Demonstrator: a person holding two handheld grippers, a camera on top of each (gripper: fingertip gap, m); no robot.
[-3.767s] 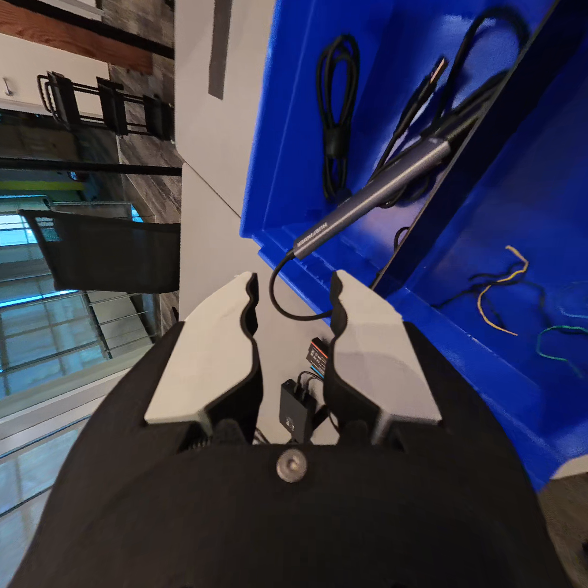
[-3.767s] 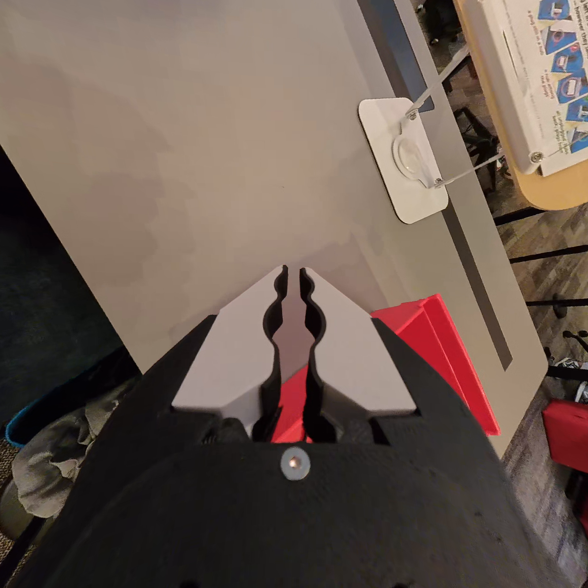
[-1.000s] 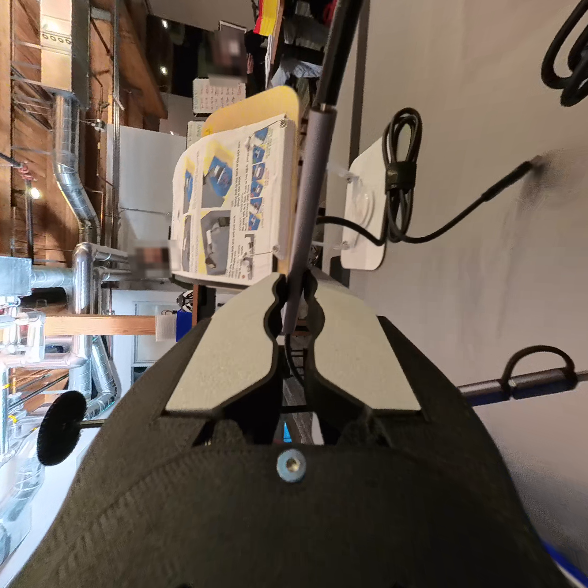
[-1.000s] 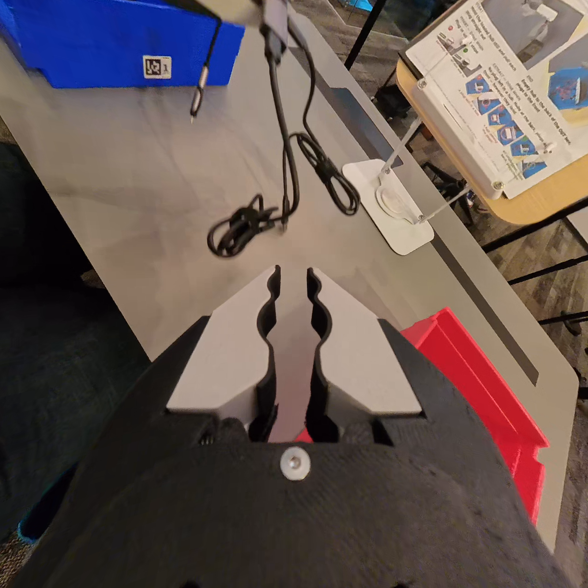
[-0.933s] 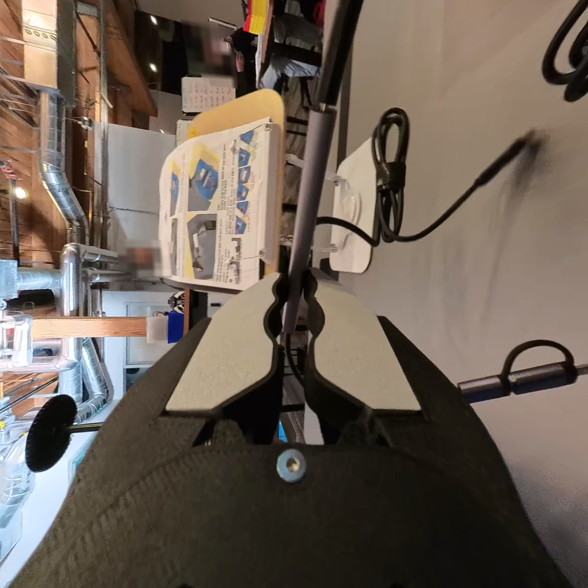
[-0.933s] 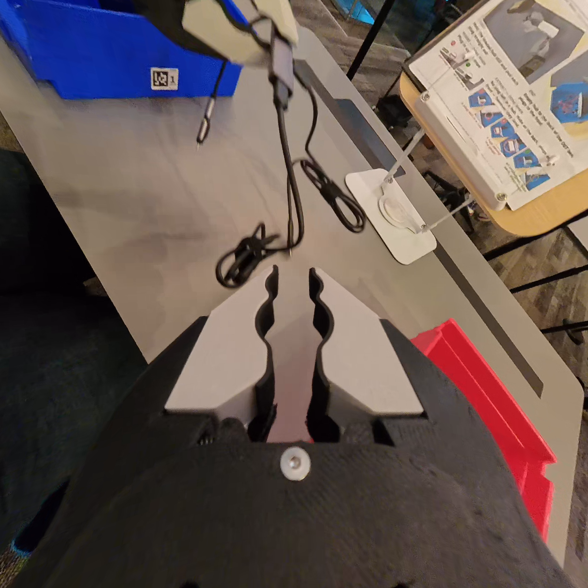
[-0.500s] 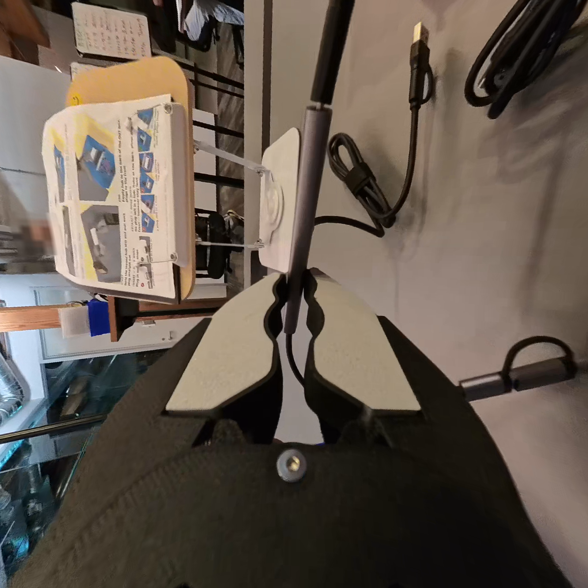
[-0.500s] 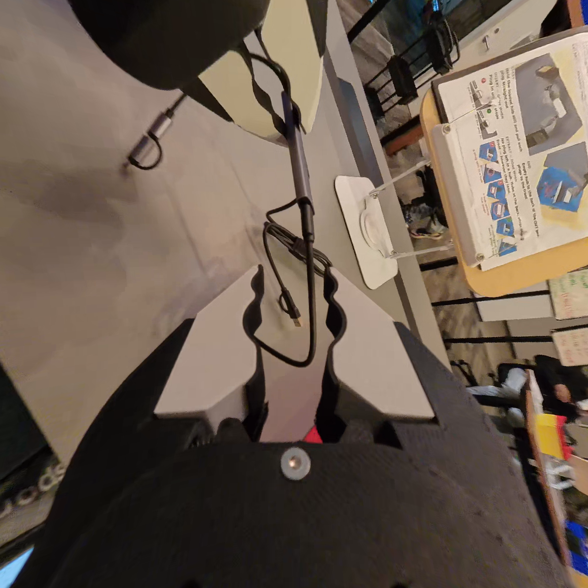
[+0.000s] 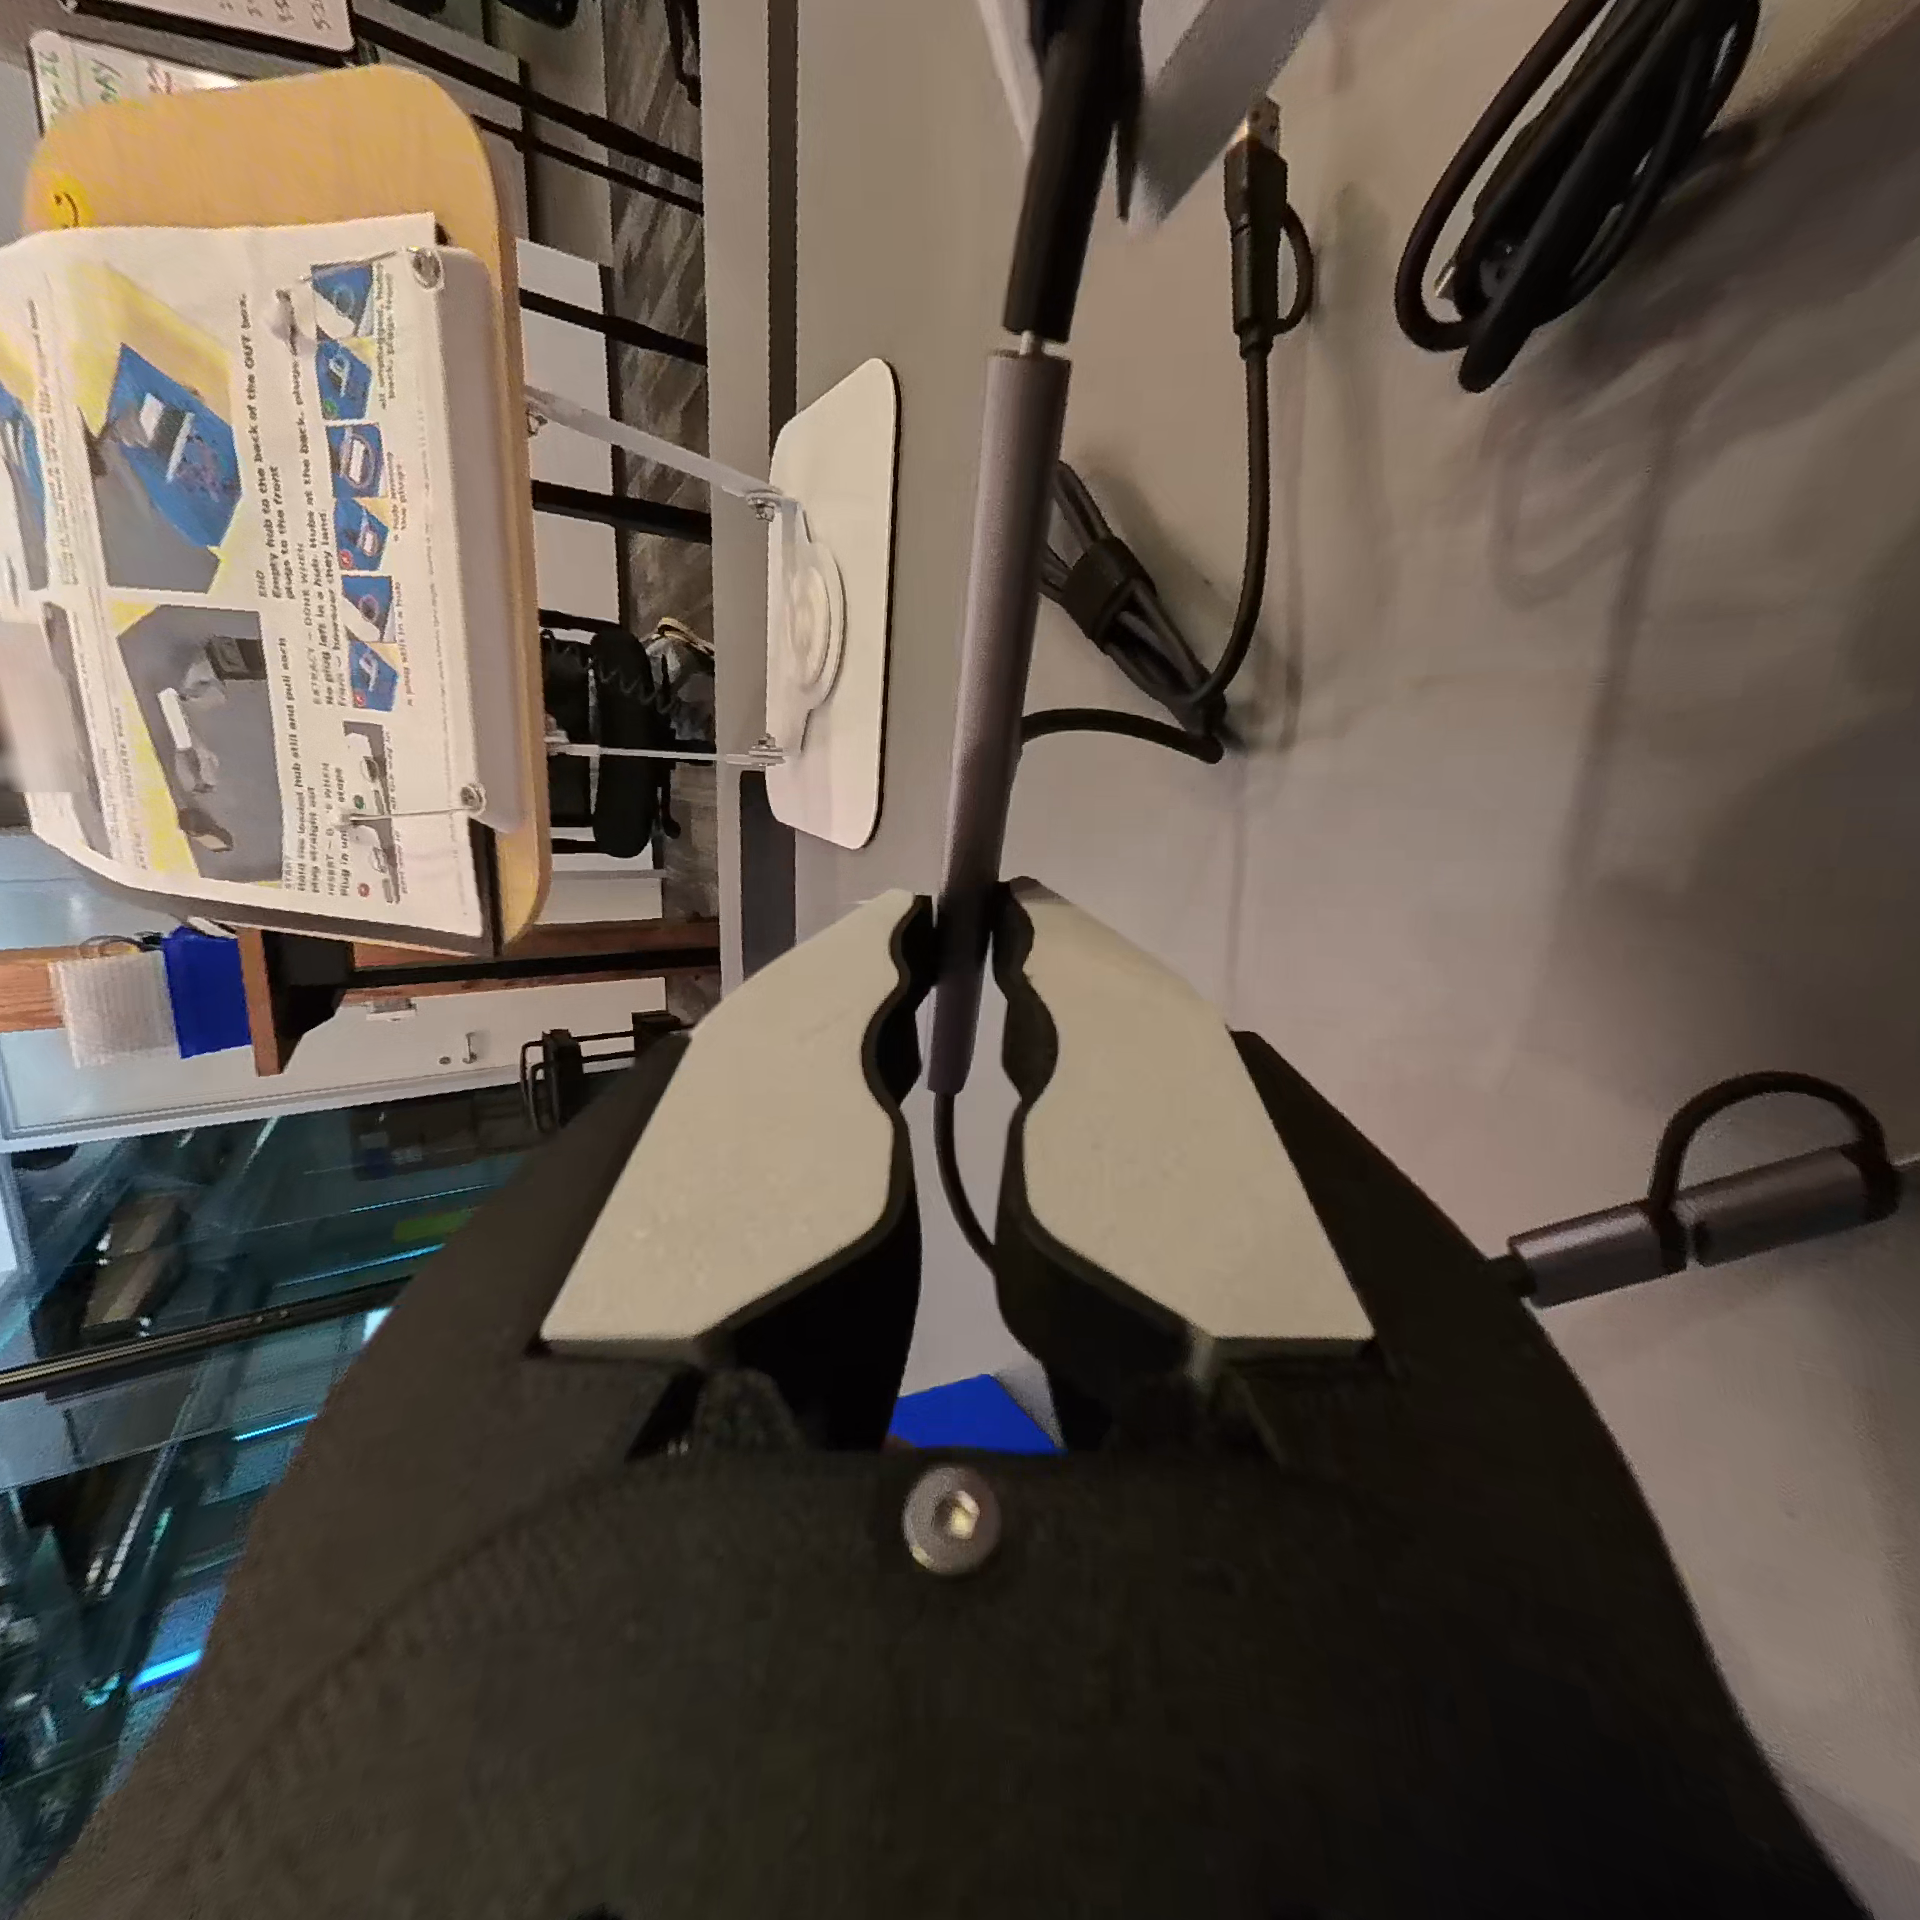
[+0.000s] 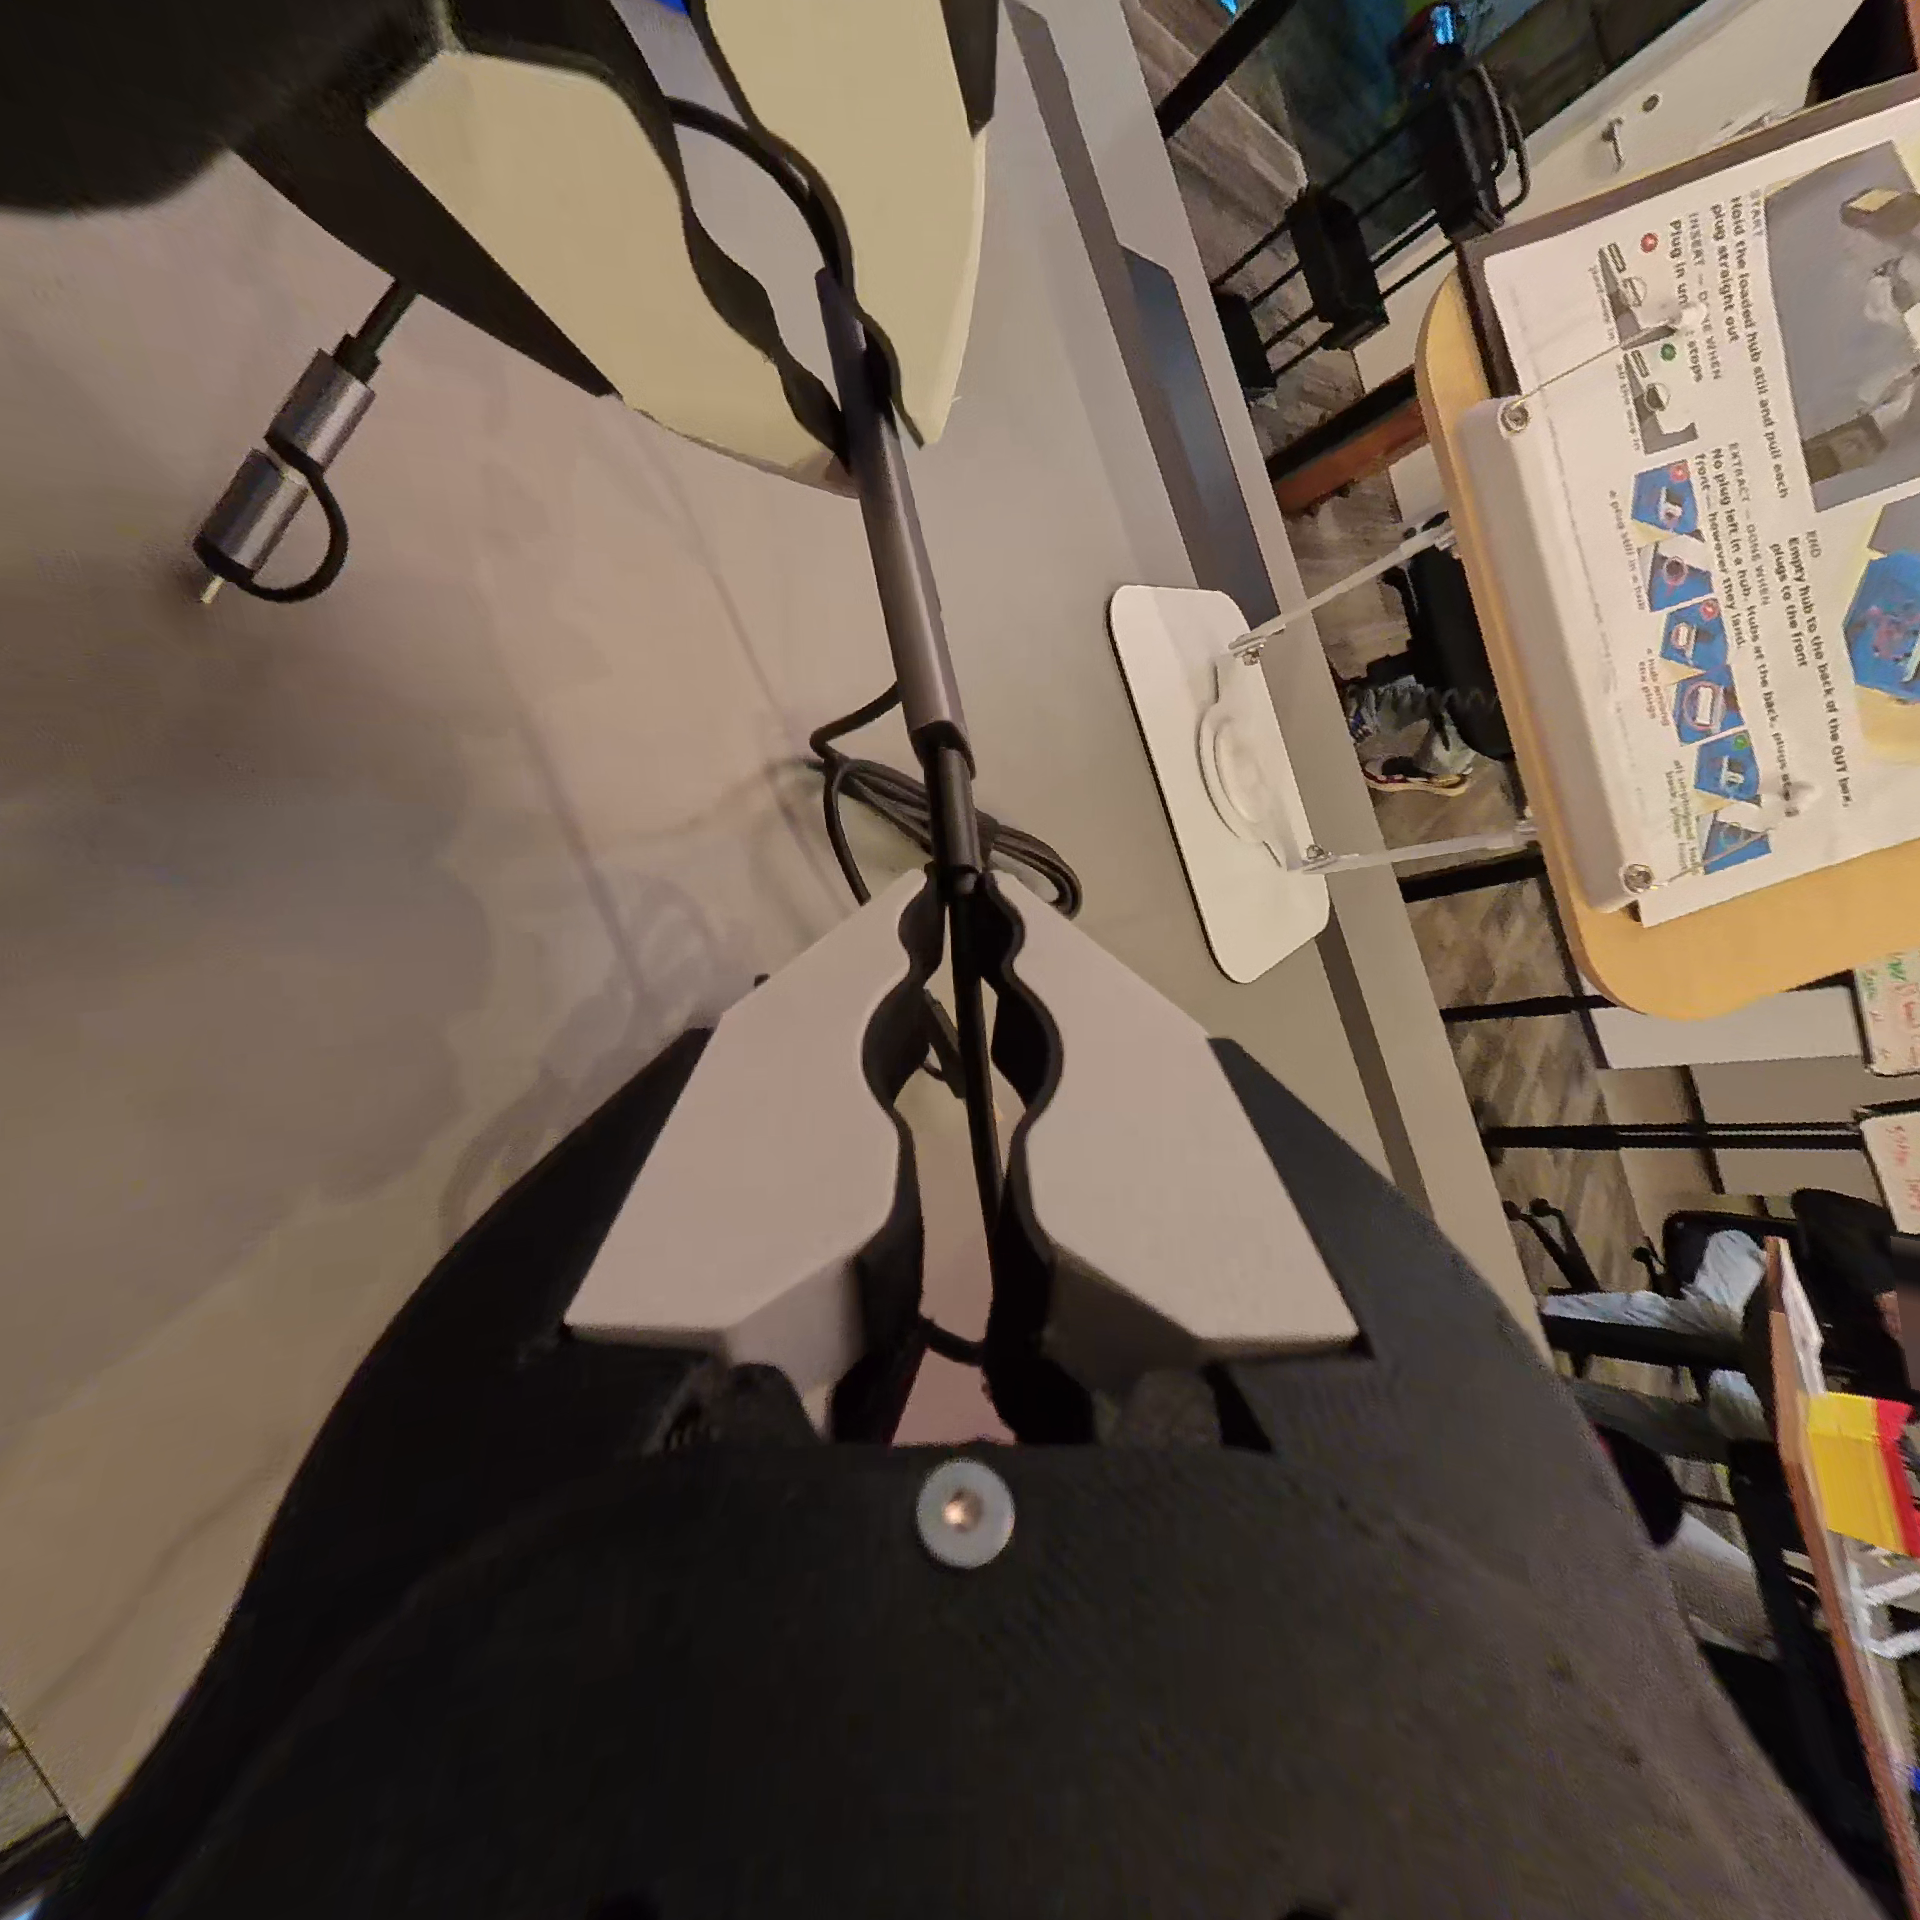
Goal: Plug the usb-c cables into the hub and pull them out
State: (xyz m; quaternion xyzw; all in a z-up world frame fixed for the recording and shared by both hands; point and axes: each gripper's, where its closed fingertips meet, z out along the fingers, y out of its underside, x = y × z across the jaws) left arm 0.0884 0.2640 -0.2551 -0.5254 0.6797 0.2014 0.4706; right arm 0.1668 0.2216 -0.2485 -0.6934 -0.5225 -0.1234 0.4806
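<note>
I have the slim grey metal hub (image 9: 995, 665) clamped at its near end between the pale fingers (image 9: 779, 1122) of my left gripper (image 9: 961, 914), and it stands out ahead of them above the smooth grey table (image 9: 1558, 727). At the hub's far end a black plug (image 10: 954, 805) of a thin black usb-c cable (image 10: 977, 1091) is seated, or very nearly so; a sliver of bright metal shows at the joint in the left wrist view, so I cannot call it fully home. My right gripper (image 10: 961, 914) has its fingers closed on that cable just behind the plug, with the cord running back through their wavy inner edges.

So I judge one plug is in or going in, or about to be drawn out; I cannot tell which. The hub's own short black lead ends in a grey metal connector with a looped tether (image 9: 1704, 1216), lying on the table to the right. A coiled black cable bundle (image 9: 1538, 197) sits at the far right, apparently untouched, and a strapped black coil (image 9: 1122, 613) lies on the table beyond the hub, with a bare plug (image 9: 1252, 177) pointing away. Far left, a white stand base (image 9: 842, 623) holds up a glossy printed instruction sheet (image 9: 239, 551).
</note>
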